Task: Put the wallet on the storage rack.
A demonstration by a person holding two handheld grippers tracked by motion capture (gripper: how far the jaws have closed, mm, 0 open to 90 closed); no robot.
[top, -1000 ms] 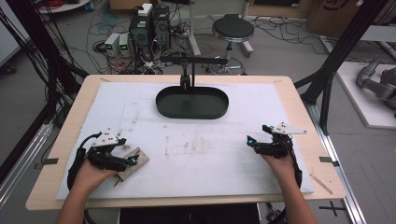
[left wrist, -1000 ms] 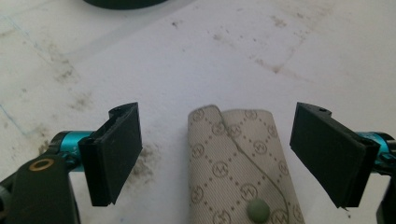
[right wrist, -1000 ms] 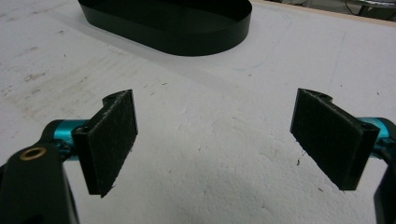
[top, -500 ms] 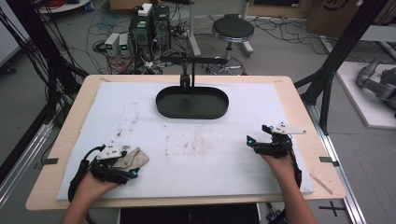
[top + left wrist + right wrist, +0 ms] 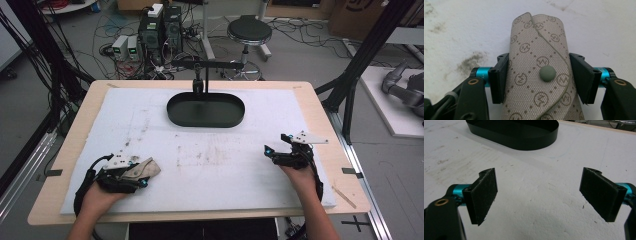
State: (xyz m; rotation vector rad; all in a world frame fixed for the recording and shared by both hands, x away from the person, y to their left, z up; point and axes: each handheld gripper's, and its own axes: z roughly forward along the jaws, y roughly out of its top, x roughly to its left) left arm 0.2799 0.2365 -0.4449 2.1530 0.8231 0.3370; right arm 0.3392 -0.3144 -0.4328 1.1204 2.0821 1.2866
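A beige fabric pouch (image 5: 150, 166) with a monogram print and a grey snap button lies at the front left of the white mat. My left gripper (image 5: 140, 174) is shut on it. In the left gripper view the pouch (image 5: 541, 42) stands between the two black jaws, which press on its sides, and the left gripper (image 5: 540, 75) rests low over the mat. My right gripper (image 5: 276, 144) sits at the front right with its jaws wide apart. In the right gripper view the right gripper (image 5: 539, 195) is open with bare mat between the pads.
A black oval tray (image 5: 172, 117) stands at the back middle of the mat, seen also as the tray (image 5: 524, 143) ahead of my right gripper. A black camera post (image 5: 199, 85) rises behind it. The mat (image 5: 215, 160) carries dirty smudges.
My left gripper has drawn back a little toward the table's front edge, still holding the pouch. The right gripper has stayed where it was, open.
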